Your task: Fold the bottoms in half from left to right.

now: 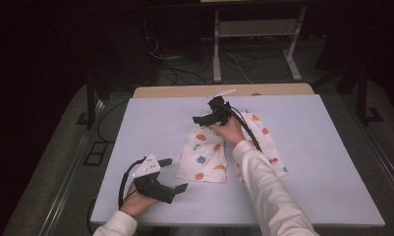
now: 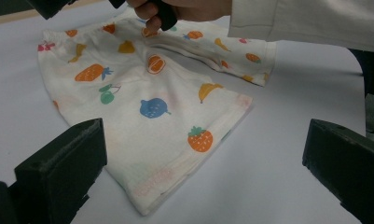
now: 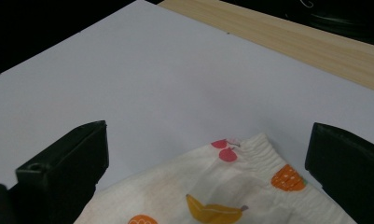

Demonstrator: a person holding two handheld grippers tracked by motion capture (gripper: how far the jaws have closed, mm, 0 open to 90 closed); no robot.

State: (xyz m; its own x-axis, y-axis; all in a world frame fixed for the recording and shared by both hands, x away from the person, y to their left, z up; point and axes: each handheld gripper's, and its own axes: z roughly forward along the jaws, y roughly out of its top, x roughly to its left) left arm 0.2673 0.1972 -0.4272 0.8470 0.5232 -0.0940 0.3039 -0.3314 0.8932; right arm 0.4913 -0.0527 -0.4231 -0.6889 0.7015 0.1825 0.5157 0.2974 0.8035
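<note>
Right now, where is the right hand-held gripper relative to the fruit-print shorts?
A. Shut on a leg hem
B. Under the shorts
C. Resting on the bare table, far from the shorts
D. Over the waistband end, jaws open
D: the right hand-held gripper hovers at the far, elastic waistband end of the shorts, and its jaws stand wide apart with nothing between them.

My high view is dim at the edges: the floor around the desk point(image 1: 307, 162) falls nearly to black, while the desk itself is evenly lit from above. Shadows there are soft and short. Both gripper views are brighter and slightly hazy; the near black fingers point(image 2: 58, 172) look soft, the printed cloth point(image 2: 147, 107) sharper. I see no glare.
</note>
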